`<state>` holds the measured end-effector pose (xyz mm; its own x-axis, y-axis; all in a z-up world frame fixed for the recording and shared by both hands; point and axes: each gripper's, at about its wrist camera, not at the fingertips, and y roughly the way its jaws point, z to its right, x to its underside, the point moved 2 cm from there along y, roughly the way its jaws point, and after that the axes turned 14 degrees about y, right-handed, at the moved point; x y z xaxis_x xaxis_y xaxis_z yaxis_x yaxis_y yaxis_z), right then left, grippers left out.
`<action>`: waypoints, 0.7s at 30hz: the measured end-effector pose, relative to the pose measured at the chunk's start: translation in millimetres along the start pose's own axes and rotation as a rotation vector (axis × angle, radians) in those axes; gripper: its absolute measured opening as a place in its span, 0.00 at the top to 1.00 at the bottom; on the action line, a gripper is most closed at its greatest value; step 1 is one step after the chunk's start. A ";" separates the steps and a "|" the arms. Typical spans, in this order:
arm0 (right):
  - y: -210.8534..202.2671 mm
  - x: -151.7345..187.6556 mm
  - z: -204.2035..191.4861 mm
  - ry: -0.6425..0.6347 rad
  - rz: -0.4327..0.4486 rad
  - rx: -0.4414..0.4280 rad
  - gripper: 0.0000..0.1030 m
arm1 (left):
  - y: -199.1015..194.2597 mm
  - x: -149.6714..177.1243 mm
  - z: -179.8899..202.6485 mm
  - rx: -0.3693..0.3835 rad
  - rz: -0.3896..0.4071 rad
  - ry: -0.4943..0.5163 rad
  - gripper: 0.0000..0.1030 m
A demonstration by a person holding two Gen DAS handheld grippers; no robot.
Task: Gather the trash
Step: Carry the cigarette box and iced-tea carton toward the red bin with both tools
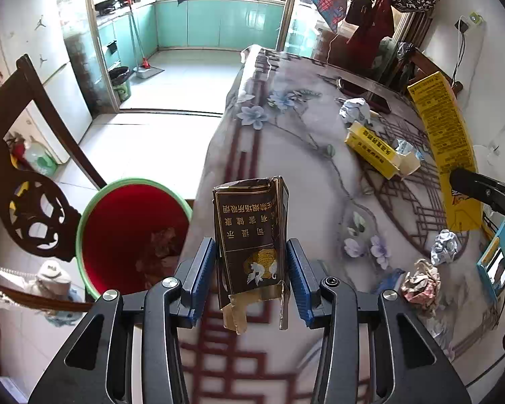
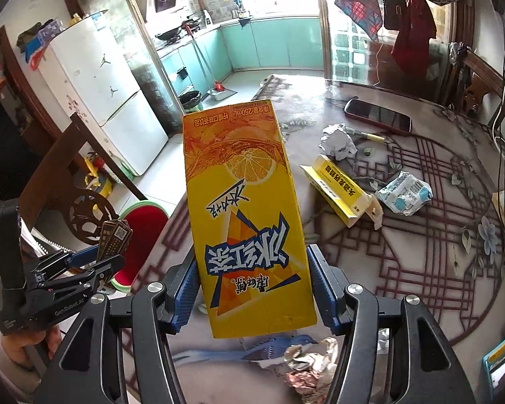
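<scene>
You see a dark brown cigarette pack [image 1: 250, 232] with gold lettering and a white crane emblem; a yellow carton [image 2: 249, 215] printed with an orange lemon slice and blue-and-white characters; a bin [image 1: 131, 232] red inside with a pale green rim; a tablecloth [image 1: 286, 155] in grey with blue flowers and maroon lattice lines; a small yellow box [image 2: 340, 192] with a white inside; blue pads [image 1: 203, 269] on black gripper arms.

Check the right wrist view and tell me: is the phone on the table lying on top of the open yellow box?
No. The phone lies flat on the tablecloth near the far edge, apart from the yellow box, with a crumpled paper ball between them.
</scene>
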<state>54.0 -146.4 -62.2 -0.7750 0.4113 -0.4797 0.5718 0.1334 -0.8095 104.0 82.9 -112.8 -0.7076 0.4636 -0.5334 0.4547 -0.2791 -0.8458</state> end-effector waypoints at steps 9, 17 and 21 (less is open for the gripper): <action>13.0 -0.4 -25.1 -0.001 -0.002 0.017 0.43 | 15.5 5.4 -32.2 -0.004 -0.034 0.001 0.60; 28.8 -2.4 -48.0 -0.015 -0.019 0.006 0.43 | 24.5 9.5 -63.9 -0.036 -0.052 -0.023 0.59; 37.1 -3.3 -61.7 -0.033 -0.031 -0.007 0.43 | 28.1 13.3 -78.3 -0.057 -0.064 -0.046 0.59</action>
<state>94.4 -87.2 -69.7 -0.8008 0.3770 -0.4654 0.5491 0.1519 -0.8219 149.7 147.1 -142.6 -0.7595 0.4398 -0.4793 0.4368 -0.2012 -0.8768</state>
